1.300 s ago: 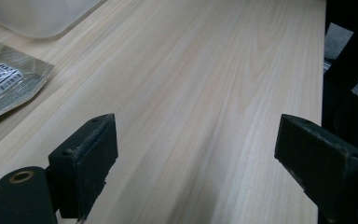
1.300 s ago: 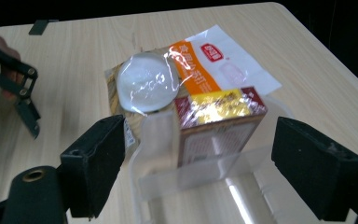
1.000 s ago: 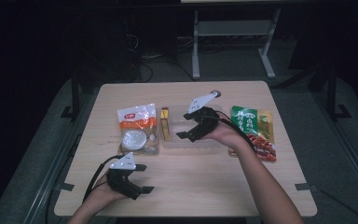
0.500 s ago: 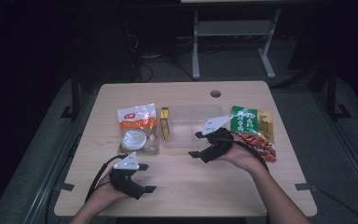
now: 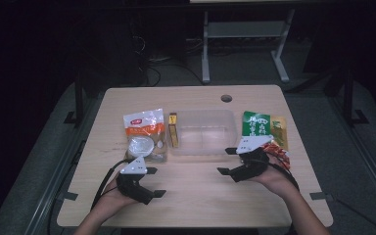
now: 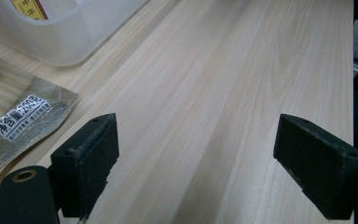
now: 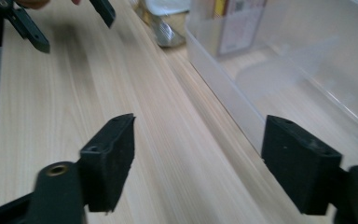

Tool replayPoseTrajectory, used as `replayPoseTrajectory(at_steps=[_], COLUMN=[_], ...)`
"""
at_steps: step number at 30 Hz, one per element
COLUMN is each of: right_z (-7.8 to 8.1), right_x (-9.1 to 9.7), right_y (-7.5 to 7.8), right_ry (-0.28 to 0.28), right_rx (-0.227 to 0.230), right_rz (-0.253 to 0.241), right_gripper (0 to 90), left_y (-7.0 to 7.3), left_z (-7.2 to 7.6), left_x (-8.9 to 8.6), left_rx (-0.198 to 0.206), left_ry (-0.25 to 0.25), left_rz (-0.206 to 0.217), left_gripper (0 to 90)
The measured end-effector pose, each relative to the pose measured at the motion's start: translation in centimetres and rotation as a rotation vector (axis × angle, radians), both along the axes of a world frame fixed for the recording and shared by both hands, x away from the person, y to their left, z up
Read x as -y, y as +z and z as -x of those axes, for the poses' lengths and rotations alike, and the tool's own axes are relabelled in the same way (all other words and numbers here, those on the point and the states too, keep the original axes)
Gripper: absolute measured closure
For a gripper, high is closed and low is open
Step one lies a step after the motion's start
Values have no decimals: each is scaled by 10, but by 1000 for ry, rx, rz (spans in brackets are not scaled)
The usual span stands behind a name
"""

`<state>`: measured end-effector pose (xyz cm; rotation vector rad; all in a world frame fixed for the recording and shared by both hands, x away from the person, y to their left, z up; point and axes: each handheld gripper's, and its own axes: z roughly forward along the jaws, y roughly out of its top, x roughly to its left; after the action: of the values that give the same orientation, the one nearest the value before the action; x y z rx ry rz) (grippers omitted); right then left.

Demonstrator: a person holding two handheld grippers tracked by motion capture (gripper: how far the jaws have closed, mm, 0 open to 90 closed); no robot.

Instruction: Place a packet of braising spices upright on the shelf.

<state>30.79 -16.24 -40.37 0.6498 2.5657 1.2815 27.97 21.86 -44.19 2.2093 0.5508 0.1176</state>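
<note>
The right gripper hovers low over the wooden table, just in front of the clear plastic bin; its jaws have just been closing a little, yet they stand well apart with nothing between them but bare wood; in the right gripper view the bin's wall runs just beside one jaw, not touching that I can see. The left gripper sits near the front edge of the table, jaws spread wide and empty; the silver-and-orange pouch lies just beyond it, its corner showing in the left gripper view. A slim yellow packet lies between pouch and bin; the green packet lies right of the bin, a red packet by the right hand.
</note>
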Motion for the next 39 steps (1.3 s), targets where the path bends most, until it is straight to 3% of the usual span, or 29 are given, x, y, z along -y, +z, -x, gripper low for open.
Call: replayPoseTrajectory(at_steps=[1,5,10,13,18,21,22,26,28,31,35,39], right_z=[2,0,-8,-13,-24,-35,-35,-51,-56,-60,-66,-68], right_x=[10,25,43,59,78,95,95,114,118,119,123,126], right_y=[-3,-7,-11,-17,-24,-32,-32,-42,-45,-48,-55,-59], right_ry=[-31,-50,-97,-146,-220,-309,-309,-391,-417,-430,-448,-450], right_rx=[12,-2,0,-2,-15,-37,-37,-57,-59,-50,-46,-98], right_rz=[6,-13,-2,13,37,80,80,98,109,122,192,185], right_gripper=[292,306,336,437,522,681,681,850,890,894,899,900], left_y=[0,-3,-4,-4,-4,-5,-5,-6,-7,-7,-7,-8], left_z=[0,4,8,10,10,10,10,9,9,10,11,11], left_x=[0,-1,-1,-2,-3,-2,-2,-1,-1,0,1,1], left_rx=[2,1,2,-2,-1,-7,-5,-5,-8,-11,-11,-16], left_ry=[2,-4,-16,-19,-20,-24,-25,-31,-32,-36,-45,-49], left_rz=[-1,-2,-15,-22,-32,-44,-43,-53,-53,-52,-57,-62], left_gripper=[136,136,136,140,140,141,141,142,142,145,145,145])
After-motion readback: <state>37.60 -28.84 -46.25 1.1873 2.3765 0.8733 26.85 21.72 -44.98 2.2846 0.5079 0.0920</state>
